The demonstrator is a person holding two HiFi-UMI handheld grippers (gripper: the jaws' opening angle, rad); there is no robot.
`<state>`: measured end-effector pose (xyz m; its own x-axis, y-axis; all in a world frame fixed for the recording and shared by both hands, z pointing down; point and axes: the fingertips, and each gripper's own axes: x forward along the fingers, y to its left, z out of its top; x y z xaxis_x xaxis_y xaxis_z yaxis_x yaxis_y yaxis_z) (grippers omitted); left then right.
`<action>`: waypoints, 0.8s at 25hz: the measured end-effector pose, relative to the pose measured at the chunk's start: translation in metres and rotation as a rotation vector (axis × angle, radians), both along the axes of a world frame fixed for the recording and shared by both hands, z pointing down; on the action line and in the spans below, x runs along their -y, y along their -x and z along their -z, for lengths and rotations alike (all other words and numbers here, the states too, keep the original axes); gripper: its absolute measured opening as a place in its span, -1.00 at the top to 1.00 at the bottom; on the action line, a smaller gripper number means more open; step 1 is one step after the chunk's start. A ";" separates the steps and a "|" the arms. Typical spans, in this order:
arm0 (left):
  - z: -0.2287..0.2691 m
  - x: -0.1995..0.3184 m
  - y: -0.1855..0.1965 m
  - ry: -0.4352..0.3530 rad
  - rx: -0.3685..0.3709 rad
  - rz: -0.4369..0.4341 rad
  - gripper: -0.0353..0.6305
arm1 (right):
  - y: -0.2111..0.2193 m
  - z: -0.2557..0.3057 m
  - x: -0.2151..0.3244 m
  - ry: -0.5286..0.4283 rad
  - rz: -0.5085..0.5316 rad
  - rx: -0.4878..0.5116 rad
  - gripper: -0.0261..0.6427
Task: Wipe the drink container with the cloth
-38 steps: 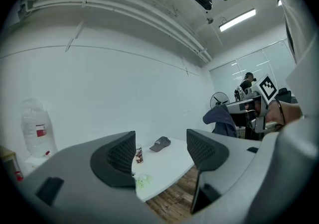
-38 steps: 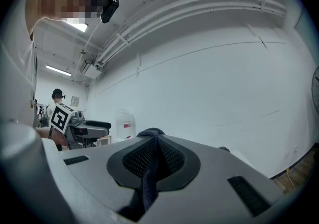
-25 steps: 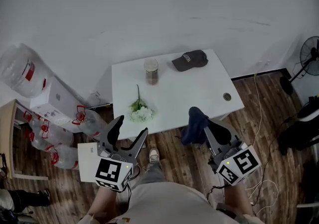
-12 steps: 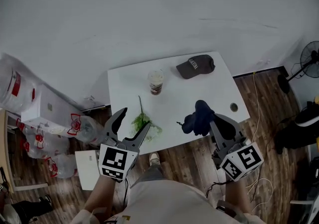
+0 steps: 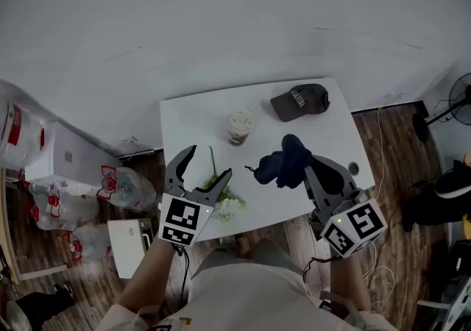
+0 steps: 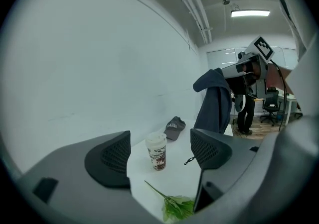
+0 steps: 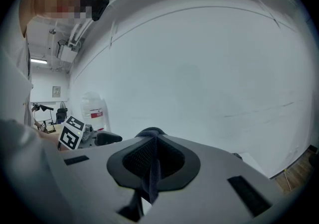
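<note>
Table (image 5: 191, 122) | left gripper (image 5: 209, 162) forward, jaws opening, empty | right gripper (image 5: 313, 171) jaws clamp cloth (image 5: 283, 162)

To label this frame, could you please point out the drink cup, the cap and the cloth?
drink cup (image 5: 241, 122), head view, on its lid.
cap (image 5: 300, 101), head view, on its crown.
cloth (image 5: 283, 162), head view, on its bunched middle.

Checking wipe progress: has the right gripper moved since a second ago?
Yes. The right gripper, shut on the dark cloth, went from the near edge of the white table to over it, nearer the drink cup.
</note>
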<state>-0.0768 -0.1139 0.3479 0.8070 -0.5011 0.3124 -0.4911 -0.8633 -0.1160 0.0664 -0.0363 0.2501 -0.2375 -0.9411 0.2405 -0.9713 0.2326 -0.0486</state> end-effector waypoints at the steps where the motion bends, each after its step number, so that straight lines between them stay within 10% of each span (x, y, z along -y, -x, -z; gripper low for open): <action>1: -0.004 0.004 -0.003 0.005 0.006 0.000 -0.22 | -0.001 -0.003 0.006 0.005 0.006 0.001 0.81; 20: -0.137 0.074 -0.088 0.169 0.139 0.091 -0.28 | -0.051 -0.079 0.119 0.114 0.232 0.074 0.81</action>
